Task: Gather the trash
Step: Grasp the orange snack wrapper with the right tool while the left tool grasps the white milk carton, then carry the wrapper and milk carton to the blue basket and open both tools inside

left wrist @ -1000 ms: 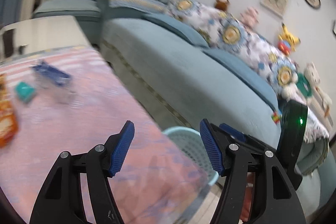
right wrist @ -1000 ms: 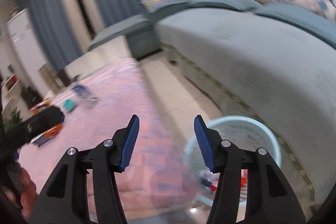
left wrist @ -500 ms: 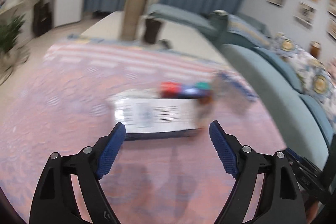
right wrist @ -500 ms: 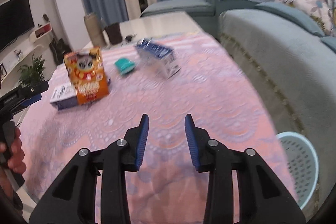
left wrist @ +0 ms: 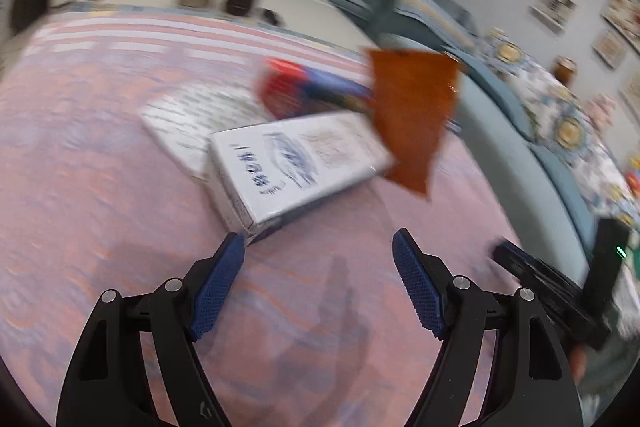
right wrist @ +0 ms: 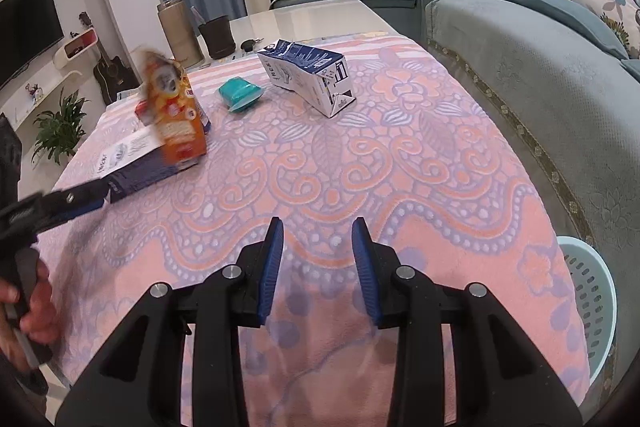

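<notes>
Two sets of tongs hover empty over a cluttered desk point(right wrist: 400, 163) draped in a pink patterned cloth. The left tongs point(left wrist: 318, 279), spread wide, face a flat white box point(left wrist: 296, 167) lying at 12 o'clock, one blue pad almost at its near corner; the wide gap suggests they are being lined up to take it. An orange snack bag point(left wrist: 412, 115) leans at 1 o'clock, blurred, seemingly jostled. The right tongs point(right wrist: 318, 267), parted with a narrower gap and pinching nothing, are held back near the desk's edge, likely waiting their turn. From them, a toppled blue-and-white milk carton point(right wrist: 308, 75) lies at 12 o'clock and a teal wrapper point(right wrist: 240, 93) at 11. The pale blue perforated bin point(right wrist: 588, 303), where the trash presumably goes, stands on the floor at 4 o'clock, between desk and grey-blue sofa point(right wrist: 540, 67). Blue curtains, a white fridge and a houseplant line the living room beyond.
</notes>
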Demonstrator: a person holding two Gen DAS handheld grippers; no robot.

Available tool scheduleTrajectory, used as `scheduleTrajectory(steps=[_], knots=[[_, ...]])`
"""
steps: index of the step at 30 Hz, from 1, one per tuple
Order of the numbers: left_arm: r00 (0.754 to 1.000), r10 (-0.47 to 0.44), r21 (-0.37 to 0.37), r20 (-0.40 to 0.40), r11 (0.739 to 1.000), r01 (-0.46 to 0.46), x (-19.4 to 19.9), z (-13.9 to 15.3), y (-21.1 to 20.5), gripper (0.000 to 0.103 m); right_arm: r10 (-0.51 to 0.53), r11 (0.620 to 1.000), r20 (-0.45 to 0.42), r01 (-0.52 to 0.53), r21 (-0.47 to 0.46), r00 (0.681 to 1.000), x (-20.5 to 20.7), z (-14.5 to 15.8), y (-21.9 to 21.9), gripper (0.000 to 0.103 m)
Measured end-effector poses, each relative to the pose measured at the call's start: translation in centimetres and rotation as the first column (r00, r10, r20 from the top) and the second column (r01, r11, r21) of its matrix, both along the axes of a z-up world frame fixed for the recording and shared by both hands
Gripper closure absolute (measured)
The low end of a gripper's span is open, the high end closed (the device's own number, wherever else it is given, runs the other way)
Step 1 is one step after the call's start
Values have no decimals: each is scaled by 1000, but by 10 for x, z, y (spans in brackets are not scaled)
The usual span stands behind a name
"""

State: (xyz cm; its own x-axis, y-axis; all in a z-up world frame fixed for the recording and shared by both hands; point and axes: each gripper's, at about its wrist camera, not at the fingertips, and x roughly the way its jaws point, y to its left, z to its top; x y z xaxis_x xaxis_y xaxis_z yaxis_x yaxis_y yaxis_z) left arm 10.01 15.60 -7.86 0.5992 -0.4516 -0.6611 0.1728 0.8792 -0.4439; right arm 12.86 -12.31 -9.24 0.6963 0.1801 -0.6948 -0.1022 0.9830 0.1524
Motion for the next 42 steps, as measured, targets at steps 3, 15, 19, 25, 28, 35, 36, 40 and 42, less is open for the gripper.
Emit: scheduleTrajectory(steps=[3, 15, 19, 25, 28, 35, 36, 40, 42], knots=[[993, -114, -9, 2, 993, 114, -12, 3, -26, 29, 15, 1000, -5, -15, 7, 1000, 2, 3, 2, 71], [991, -105, 289, 81, 954, 78, 34, 19, -34, 15, 136, 989, 40, -138, 46, 990, 55, 43, 41, 71], [984, -169, 390, 54, 911, 135, 57, 5, -52, 19, 147, 988, 66, -149, 31, 987, 84, 42, 60, 69], [993, -101, 413, 61, 908, 68, 62, -5, -63, 34, 93, 995, 65, -95, 29, 994, 115, 23, 68, 59], [995, -49, 380, 86, 925, 13, 59, -4, -58, 35, 52, 998, 58, -54, 30, 997, 126, 16, 69, 50], [992, 7, 322, 129, 946, -48, 46, -2, -51, 46, 52, 998, -60, -50, 29, 997, 160, -2, 76, 47], [992, 8, 311, 127, 949, -47, 49, -3, -50, 47, 59, 998, -77, -57, 35, 995, 164, -3, 77, 55], [992, 23, 278, 123, 959, -56, 48, -2, -47, 49, 89, 994, -81, -84, 63, 993, 160, -4, 76, 89], [993, 30, 249, 115, 967, -58, 43, -1, -45, 49, 98, 994, -59, -95, 60, 993, 150, 1, 75, 98]])
